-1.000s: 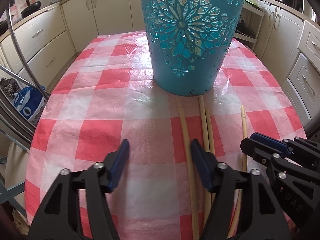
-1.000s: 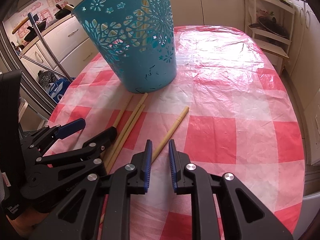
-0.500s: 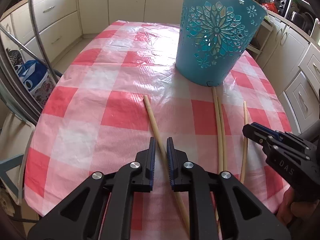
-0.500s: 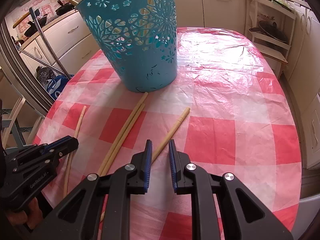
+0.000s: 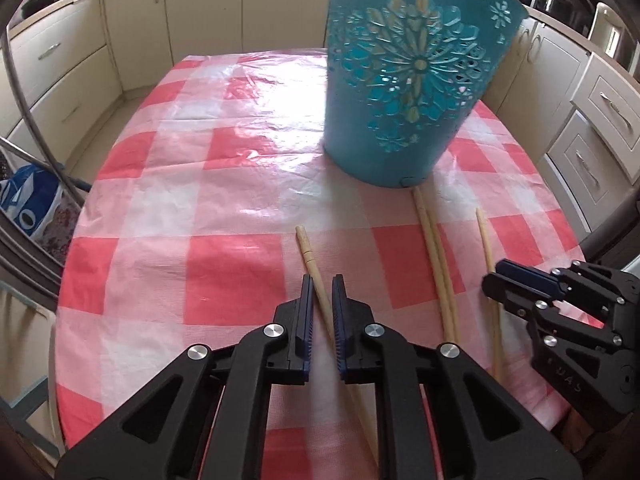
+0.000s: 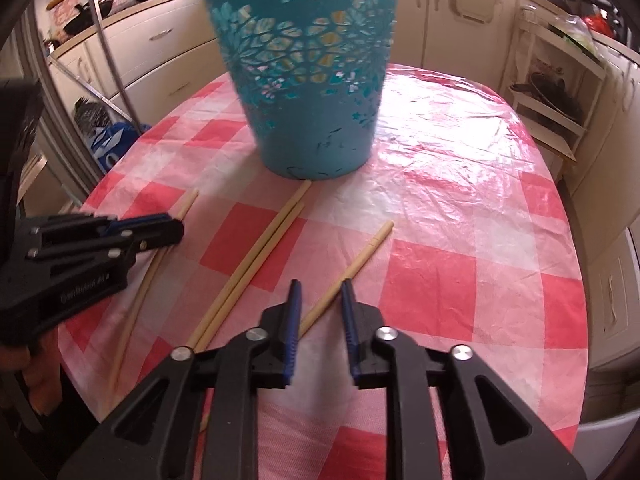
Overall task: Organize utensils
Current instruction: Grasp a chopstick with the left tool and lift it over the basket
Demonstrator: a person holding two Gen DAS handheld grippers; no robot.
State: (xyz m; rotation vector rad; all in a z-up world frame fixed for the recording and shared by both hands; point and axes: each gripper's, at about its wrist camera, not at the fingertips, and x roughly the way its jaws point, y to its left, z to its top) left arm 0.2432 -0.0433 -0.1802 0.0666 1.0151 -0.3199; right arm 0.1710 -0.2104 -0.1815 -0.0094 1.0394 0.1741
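Several pale wooden chopsticks lie on the red-checked tablecloth [image 5: 224, 272] in front of a teal cut-out basket [image 5: 404, 92], also in the right wrist view [image 6: 308, 92]. My left gripper [image 5: 321, 292] is shut on the leftmost chopstick [image 5: 306, 246], which runs between its jaws. A pair of chopsticks [image 5: 434, 256] lies side by side in the middle. My right gripper [image 6: 320, 300] is open around the rightmost chopstick [image 6: 360, 258], jaws apart on either side of it. The right gripper also shows in the left wrist view [image 5: 520, 284].
Cream kitchen cabinets [image 5: 60, 64] surround the table. A metal rack and a blue bag [image 5: 28, 204] stand at the left. A white shelf unit [image 6: 556, 92] stands at the right. The table edge is close below both grippers.
My left gripper went from open to shut on the leftmost chopstick, which it shifted left away from the pair. My right gripper has opened around the rightmost chopstick and moved closer to the basket.
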